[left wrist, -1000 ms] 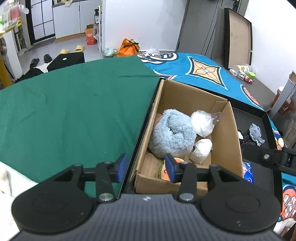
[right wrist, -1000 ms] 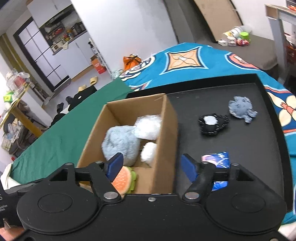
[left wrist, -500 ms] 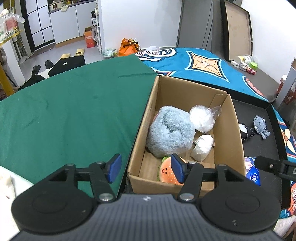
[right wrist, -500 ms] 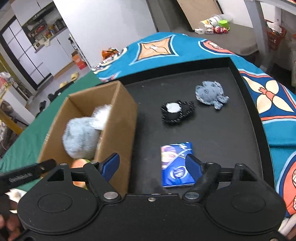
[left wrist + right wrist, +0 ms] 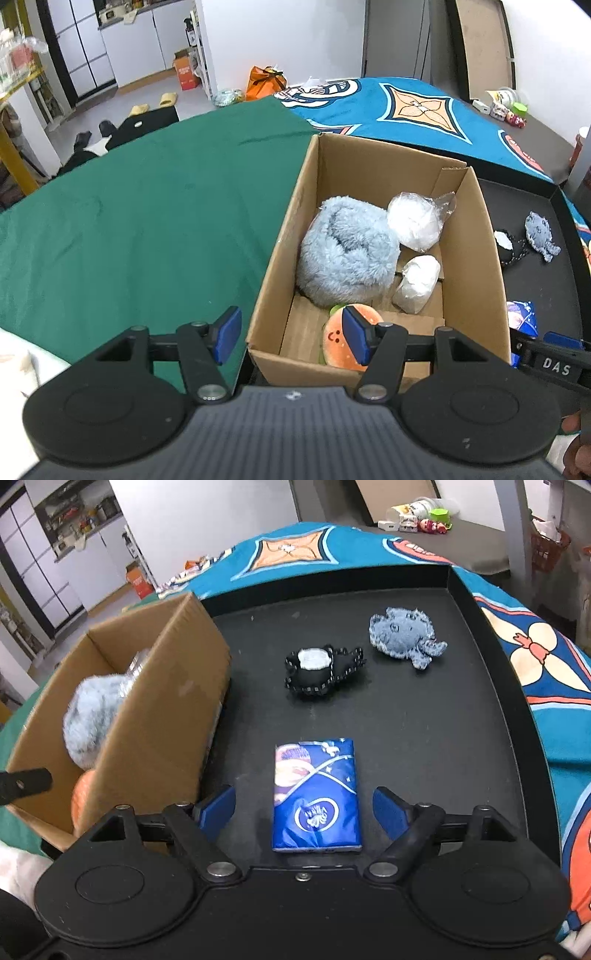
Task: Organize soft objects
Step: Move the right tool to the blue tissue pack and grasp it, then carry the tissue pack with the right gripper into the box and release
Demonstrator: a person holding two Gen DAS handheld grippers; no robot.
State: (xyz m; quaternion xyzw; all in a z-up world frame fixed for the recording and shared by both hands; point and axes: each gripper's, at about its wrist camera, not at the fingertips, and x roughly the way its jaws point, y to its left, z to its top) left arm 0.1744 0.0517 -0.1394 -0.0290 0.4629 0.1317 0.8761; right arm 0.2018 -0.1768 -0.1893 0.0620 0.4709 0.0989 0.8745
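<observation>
A cardboard box (image 5: pixel 487 266) holds a fluffy blue-grey plush (image 5: pixel 347 254), two white bagged lumps (image 5: pixel 415 219) and a burger plush (image 5: pixel 338 336). My left gripper (image 5: pixel 291 336) hangs open over the box's near left corner, its right finger above the burger plush. To the right lies a black tray (image 5: pixel 424 738) carrying a blue tissue pack (image 5: pixel 316 794), a black toy with a white patch (image 5: pixel 319 670) and a grey-blue denim plush (image 5: pixel 402 635). My right gripper (image 5: pixel 303 810) is low over the tissue pack. Its jaws are opening, with the pack between them and clear of both pads.
Green cloth (image 5: pixel 147 221) covers the table left of the box, and blue patterned cloth (image 5: pixel 546 672) lies around the tray. The box wall (image 5: pixel 162 709) stands close on the right gripper's left. Small toys (image 5: pixel 424 517) sit far back.
The right gripper swung from the box over to the tray and sank toward the tissue pack, its jaws widening. The left gripper's jaws also widened and it shifted slightly.
</observation>
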